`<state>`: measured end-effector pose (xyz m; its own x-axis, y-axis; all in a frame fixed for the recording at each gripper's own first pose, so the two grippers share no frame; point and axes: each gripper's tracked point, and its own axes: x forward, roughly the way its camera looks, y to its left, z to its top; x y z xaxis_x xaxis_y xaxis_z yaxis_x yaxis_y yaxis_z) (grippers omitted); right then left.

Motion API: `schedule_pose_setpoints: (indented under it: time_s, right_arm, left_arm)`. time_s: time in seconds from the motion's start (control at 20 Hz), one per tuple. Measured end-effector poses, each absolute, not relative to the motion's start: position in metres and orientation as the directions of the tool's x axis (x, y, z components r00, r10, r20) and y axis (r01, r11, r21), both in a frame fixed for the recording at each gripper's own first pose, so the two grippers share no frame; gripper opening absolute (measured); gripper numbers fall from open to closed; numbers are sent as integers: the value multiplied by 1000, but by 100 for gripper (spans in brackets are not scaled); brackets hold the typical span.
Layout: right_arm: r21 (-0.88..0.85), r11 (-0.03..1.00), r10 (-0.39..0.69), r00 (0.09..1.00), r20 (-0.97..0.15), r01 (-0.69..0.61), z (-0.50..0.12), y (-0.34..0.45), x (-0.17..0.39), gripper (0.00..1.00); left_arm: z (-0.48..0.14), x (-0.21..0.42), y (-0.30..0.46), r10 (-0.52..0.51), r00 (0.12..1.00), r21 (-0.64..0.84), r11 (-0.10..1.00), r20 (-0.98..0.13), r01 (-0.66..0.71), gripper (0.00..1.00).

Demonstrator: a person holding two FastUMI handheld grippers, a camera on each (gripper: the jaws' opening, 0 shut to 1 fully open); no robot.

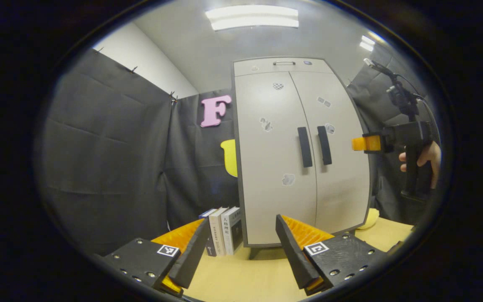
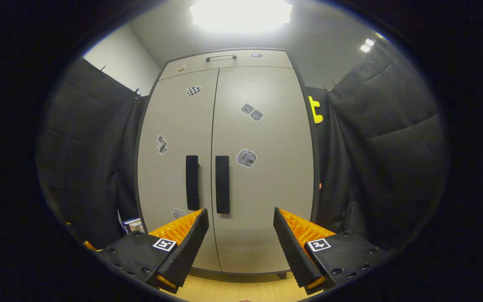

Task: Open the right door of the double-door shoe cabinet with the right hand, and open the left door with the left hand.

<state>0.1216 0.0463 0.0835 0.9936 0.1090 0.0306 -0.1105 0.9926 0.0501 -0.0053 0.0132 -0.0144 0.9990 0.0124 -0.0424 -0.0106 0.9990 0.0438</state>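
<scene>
Left gripper view: left gripper (image 1: 239,247) jaws apart, empty, well back from the shoe cabinet (image 1: 266,197) on the table; book (image 1: 232,228) spines too small to read. Right gripper view: right gripper (image 2: 239,245) also spread, near the right door handle (image 2: 222,184). Doors look light, rigid; grab the vertical bar handles (probably slick).
</scene>
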Motion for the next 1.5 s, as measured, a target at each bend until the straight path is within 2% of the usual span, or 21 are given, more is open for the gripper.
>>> schedule_pose_setpoints:
  time_s: [0.2,0.45,0.75,0.85,0.9,1.0,1.05,1.1,1.15,1.2,1.25,1.3,1.35,1.4,1.45,1.5]
  right_arm:
    - [67,990,118,991,57,-121,104,62,156,96]
    - [85,987,134,991,16,-135,109,81,198,96]
    - [99,987,136,988,-77,-128,91,95,242,97]
    - [127,984,140,984,-112,-126,84,99,253,93]
    - [149,980,151,981,-126,-131,81,102,257,87]
    - [172,977,155,977,-148,-128,75,102,265,80]
    - [181,977,140,979,-150,-112,75,99,267,72]
    - [191,976,132,980,-151,-102,75,97,269,53]
    - [203,974,131,979,-153,-98,75,98,270,43]
    - [205,974,125,981,-149,-93,76,98,271,48]
    - [190,977,123,981,-148,-94,76,98,270,40]
    - [159,983,117,982,-148,-93,75,98,270,48]
    - [142,985,119,982,-144,-99,74,99,274,48]
    - [123,987,119,983,-142,-102,75,98,269,35]
    - [117,987,127,981,-148,-110,74,98,269,35]
    - [118,985,141,979,-149,-123,74,99,271,26]
  left_arm:
    - [-19,-8,28,44,997,53,998,-57,-41,93]
    - [-20,-17,47,82,995,63,995,-63,-78,93]
    - [-22,-27,69,134,988,57,990,-72,-130,92]
    - [-27,-29,73,145,985,53,989,-94,-140,93]
    - [-27,-30,75,150,984,56,988,-99,-145,93]
    - [-25,-33,77,159,982,73,986,-101,-152,93]
    - [-23,-35,78,167,982,86,984,-94,-159,93]
    - [-18,-37,81,177,981,95,981,-80,-170,93]
    - [-14,-39,83,185,980,97,979,-68,-178,93]
    - [-13,-40,84,183,981,94,980,-64,-177,92]
    - [-15,-41,84,182,981,93,980,-68,-176,92]
    - [-15,-41,85,184,980,95,980,-71,-177,92]
    - [-14,-42,86,188,980,94,979,-69,-181,93]
    - [-12,-42,87,188,980,89,979,-68,-182,93]
    - [-12,-42,86,187,980,86,980,-67,-181,93]
    - [-12,-43,86,186,980,87,980,-65,-180,93]
